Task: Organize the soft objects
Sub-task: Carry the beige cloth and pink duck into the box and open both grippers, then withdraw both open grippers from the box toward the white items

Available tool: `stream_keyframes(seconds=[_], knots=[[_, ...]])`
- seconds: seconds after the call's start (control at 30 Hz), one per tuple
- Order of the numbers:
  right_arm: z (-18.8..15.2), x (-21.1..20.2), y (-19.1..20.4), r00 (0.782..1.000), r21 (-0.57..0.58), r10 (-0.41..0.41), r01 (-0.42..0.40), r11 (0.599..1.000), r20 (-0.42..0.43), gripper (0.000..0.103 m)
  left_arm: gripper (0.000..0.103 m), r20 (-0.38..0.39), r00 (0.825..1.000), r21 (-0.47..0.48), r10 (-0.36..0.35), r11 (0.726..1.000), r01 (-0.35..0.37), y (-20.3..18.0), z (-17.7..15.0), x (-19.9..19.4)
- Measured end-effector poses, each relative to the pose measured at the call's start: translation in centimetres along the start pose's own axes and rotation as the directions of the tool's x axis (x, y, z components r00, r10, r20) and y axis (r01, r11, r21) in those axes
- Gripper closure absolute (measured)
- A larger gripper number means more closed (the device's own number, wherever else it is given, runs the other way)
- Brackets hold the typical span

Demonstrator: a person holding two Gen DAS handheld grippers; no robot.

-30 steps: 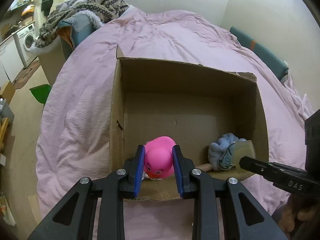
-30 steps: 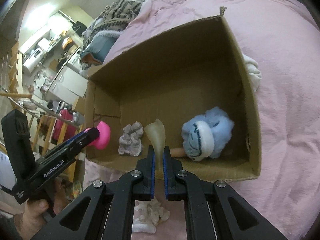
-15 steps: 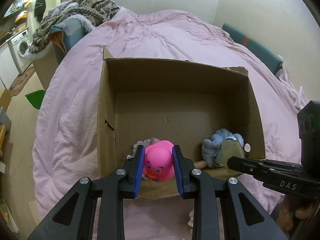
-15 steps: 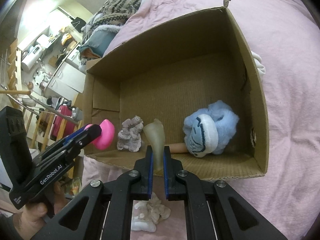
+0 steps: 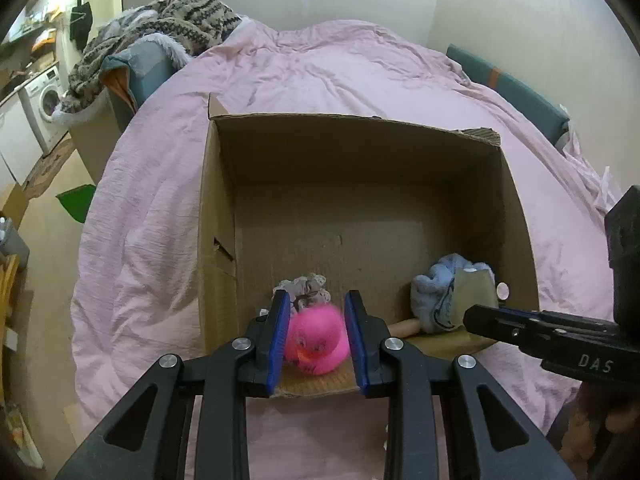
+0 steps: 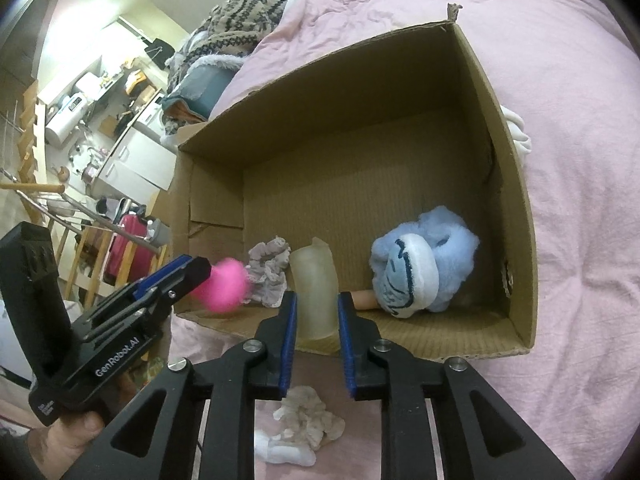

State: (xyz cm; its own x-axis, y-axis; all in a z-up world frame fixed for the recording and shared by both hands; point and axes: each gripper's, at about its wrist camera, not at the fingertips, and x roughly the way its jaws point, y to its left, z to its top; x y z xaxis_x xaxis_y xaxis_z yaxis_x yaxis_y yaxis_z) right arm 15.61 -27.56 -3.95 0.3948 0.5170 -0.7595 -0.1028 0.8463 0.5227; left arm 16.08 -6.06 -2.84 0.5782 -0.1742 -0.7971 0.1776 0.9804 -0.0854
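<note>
Progress looks partial: brown cardboard box (image 6: 516,240) on the pink bed already holds a blue plush toy (image 6: 416,264) and a grey scrunchie (image 6: 270,266). Left tool (image 5: 316,334) grips a pink rubber duck (image 5: 318,340) at the near rim. Right tool (image 6: 316,334), its jaws just opening, frees a translucent soft tube (image 6: 316,292). White crumpled cloth (image 6: 298,434) remains outside.

Right gripper (image 6: 317,330): jaws have just been opening; the translucent soft piece (image 6: 315,292), pinched flat 1 second ago, now stands between them, unsqueezed. Left gripper (image 5: 317,330): pink duck (image 5: 318,338) sits lower between the pads, blurred.
</note>
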Motion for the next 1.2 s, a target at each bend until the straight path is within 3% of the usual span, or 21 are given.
stream_keyframes(seconds=[0.1,0.2,0.27,0.43,1.2], knots=[[0.0,-0.1,0.2,1.0,-0.006,0.005,-0.005,1.0,0.012,0.077,0.068,-0.004,1.0,0.011,0.013,1.0,-0.013,-0.1,-0.1,0.1],[0.2,-0.4,0.0,0.999,0.003,0.004,-0.004,1.0,0.033,0.061,0.052,0.008,1.0,0.008,0.03,0.999,-0.031,0.0,-0.2,-0.1],[0.3,-0.7,-0.1,0.998,0.01,-0.008,0.008,1.0,0.057,0.031,0.041,0.014,0.999,-0.002,0.035,0.999,-0.035,0.2,-0.1,-0.3],[0.4,-1.2,-0.3,0.994,0.003,-0.063,0.063,0.998,0.087,0.03,0.038,0.006,0.999,-0.029,0.05,0.998,-0.05,0.8,-0.1,-0.4],[-2.8,-4.2,0.5,0.994,0.002,-0.072,0.072,0.997,0.08,0.03,0.038,0.004,0.997,-0.053,0.078,0.996,-0.077,1.4,-2.9,-4.2]])
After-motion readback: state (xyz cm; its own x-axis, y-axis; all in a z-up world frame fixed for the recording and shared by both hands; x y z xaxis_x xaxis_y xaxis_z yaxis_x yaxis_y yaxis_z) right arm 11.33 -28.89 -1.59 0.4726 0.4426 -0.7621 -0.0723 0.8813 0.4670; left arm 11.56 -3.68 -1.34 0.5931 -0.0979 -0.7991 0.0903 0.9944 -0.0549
